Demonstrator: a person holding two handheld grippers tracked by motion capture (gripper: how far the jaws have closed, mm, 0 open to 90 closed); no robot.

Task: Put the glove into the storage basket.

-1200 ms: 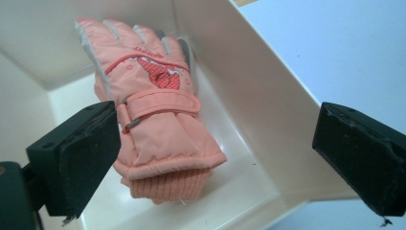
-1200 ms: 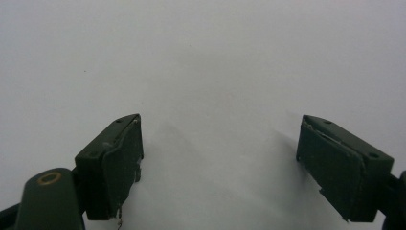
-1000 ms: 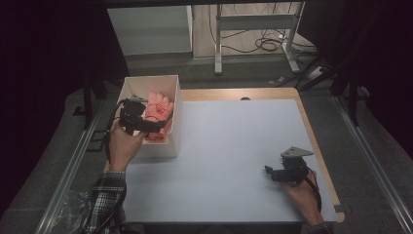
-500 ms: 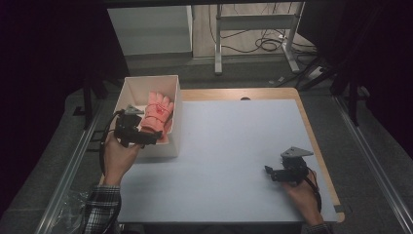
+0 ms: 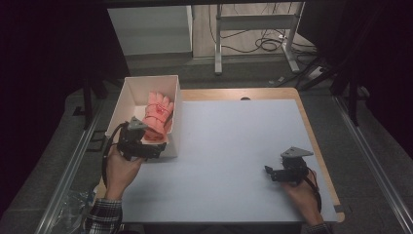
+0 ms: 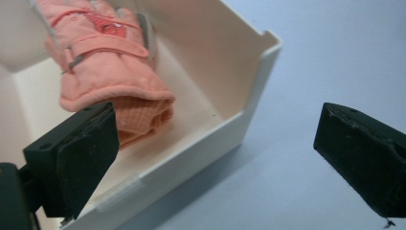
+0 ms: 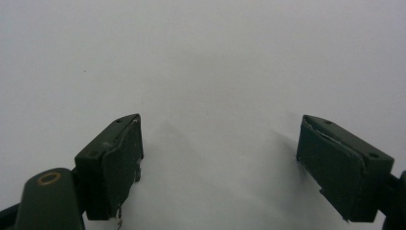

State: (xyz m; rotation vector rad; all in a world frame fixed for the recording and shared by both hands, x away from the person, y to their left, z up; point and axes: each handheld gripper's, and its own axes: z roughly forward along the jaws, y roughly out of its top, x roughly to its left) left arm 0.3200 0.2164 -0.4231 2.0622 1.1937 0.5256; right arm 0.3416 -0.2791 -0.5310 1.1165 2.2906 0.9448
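Your left hand (image 5: 119,168) comes in from the bottom left of the high view, forearm in a plaid sleeve, wrapped around the black two-jaw left gripper (image 5: 157,148). That gripper points toward the near right corner of the white open-topped rectangular box (image 5: 127,90). In the left gripper view its jaws stand wide apart with nothing between the pads: one jaw sits over the inside of the box near the cuff of the glove, the other over the bare table outside the box wall, so the near corner of the box (image 6: 258,76) lies between them without being touched.

Your right hand (image 5: 302,195) rests low on the pale grey-blue table top (image 5: 234,141) near its right edge, well apart from the box, holding the black right gripper (image 5: 269,171) level and pointing left across the table. Its jaws are spread wide too, and the right gripper view shows plain table surface (image 7: 215,72) between them.

There is one salmon-pink padded winter glove (image 5: 158,114), and it lies inside the box, fingers toward the far end, knitted cuff (image 6: 143,115) toward you. There is one box, standing at the table's left edge. You hold two grippers, one in each hand, and neither holds anything.
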